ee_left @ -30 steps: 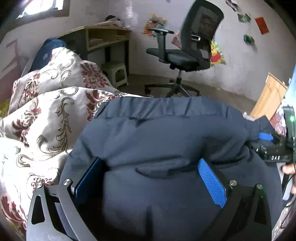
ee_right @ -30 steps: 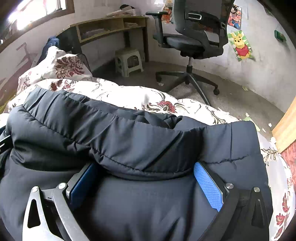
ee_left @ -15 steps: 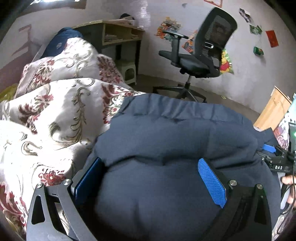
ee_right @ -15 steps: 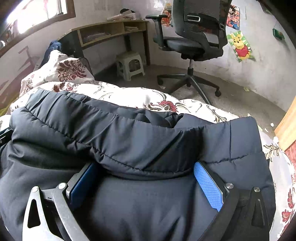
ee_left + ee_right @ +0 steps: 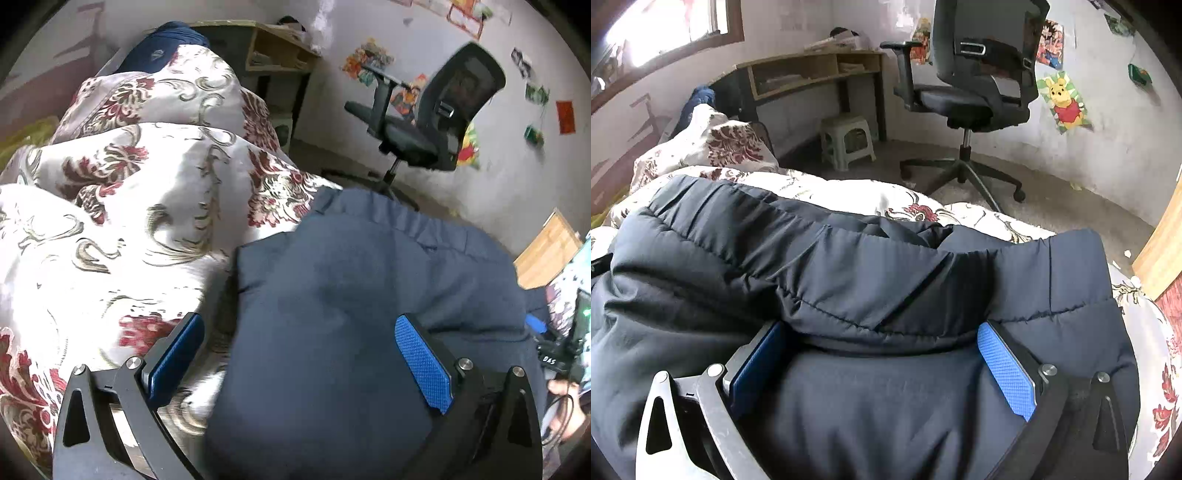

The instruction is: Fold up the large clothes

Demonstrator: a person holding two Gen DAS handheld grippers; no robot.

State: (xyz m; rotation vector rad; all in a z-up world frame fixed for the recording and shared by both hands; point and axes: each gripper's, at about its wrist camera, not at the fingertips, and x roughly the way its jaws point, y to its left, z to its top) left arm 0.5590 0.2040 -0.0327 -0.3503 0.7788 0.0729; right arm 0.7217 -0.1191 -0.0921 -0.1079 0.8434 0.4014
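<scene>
A large dark navy padded jacket lies folded in a thick bundle on a floral quilt. My left gripper is open above the jacket's left edge; its left pad is over the quilt and its right pad over the jacket. In the right wrist view the jacket fills the foreground. My right gripper is open, with jacket fabric bulging between its wide-apart pads. The right gripper's body also shows at the right edge of the left wrist view.
A black office chair stands on the floor beyond the bed. A wooden desk and a small plastic stool stand by the far wall. A pillow pile lies at the bed's far end. A wooden board leans at right.
My left gripper has swung left and tilted, so the quilt now lies under its left finger and the jacket sits further right. The right gripper has barely moved.
</scene>
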